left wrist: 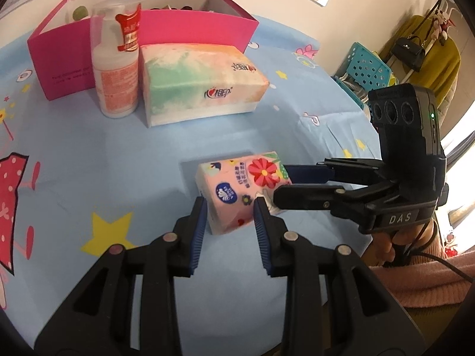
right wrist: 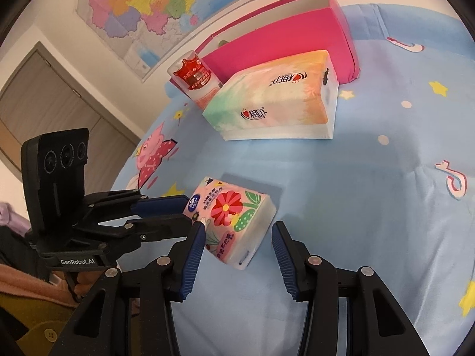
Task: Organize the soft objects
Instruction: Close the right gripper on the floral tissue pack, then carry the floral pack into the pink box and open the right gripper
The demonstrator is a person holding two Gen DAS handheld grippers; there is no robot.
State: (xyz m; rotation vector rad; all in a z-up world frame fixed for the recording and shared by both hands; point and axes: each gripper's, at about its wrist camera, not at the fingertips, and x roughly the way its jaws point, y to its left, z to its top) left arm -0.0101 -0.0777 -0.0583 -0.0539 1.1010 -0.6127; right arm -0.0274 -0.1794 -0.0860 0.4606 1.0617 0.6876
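Blue cartoon-print cloth covers the counter, with a pink box at the back, a bottle and a large tissue pack before it, and a small floral tissue pack in front. Left tongs are narrowed onto the small pack's near end, apparently gripping it; right tongs straddle it, half open, pads not clearly pressing. To lift well, squeeze gently, keep the pack level, and clear the large pack before reaching the box.
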